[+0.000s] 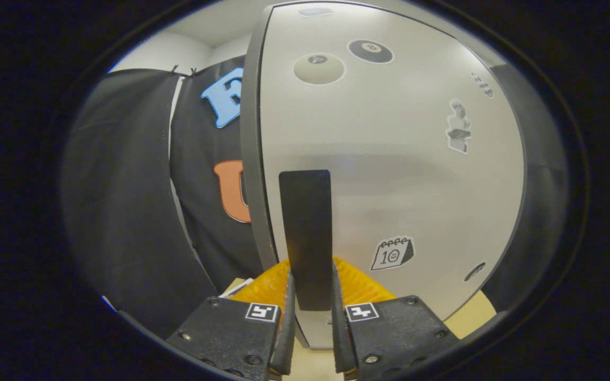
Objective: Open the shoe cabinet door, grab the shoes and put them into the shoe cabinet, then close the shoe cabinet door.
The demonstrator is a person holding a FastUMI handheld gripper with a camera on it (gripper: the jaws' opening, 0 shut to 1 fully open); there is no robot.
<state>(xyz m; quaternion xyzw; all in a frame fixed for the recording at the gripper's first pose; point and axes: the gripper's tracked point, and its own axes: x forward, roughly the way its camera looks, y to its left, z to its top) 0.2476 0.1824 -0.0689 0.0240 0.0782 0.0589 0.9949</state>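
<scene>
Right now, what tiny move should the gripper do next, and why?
Probably pull gently back to swing the door open. The gripper has its fingers closed on either side of the dark handle, and the door's sticker-covered front faces it. Whether the door has already started to swing is hard to tell.

The gripper view looks forward along the jaws, close against the cabinet door.
</scene>
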